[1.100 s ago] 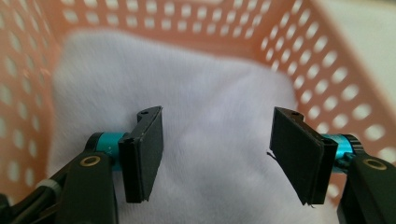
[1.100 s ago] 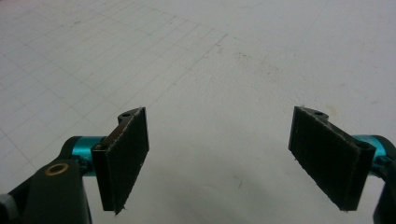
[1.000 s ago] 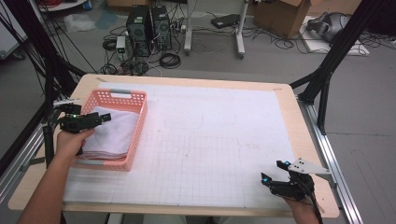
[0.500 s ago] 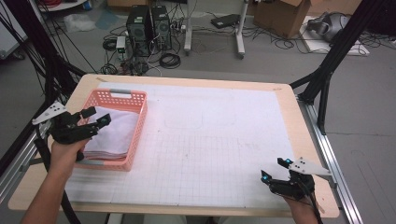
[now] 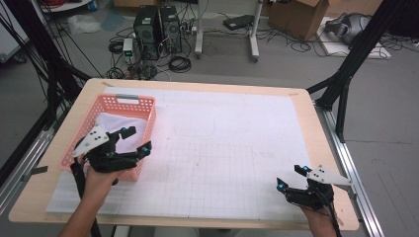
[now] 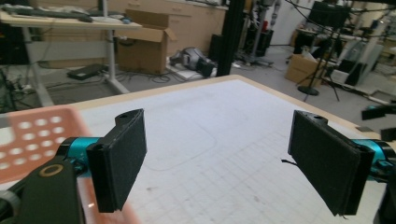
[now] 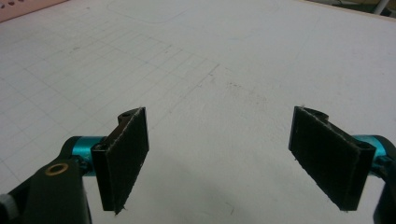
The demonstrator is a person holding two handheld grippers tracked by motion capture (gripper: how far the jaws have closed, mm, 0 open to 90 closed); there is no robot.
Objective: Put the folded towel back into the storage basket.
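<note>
Now both grippers empty, cloth in basket.
Left gripper [image 5: 133,139] spread at the pink basket's [image 5: 149,105] 5 o'clock corner, apparently above the white cloth [image 5: 114,124]; right gripper [image 5: 291,177] spread at the counter's [image 5: 232,86] 5 o'clock.

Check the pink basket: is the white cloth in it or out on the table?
In. The white cloth lies inside the pink basket; the left gripper is open and empty.
</note>
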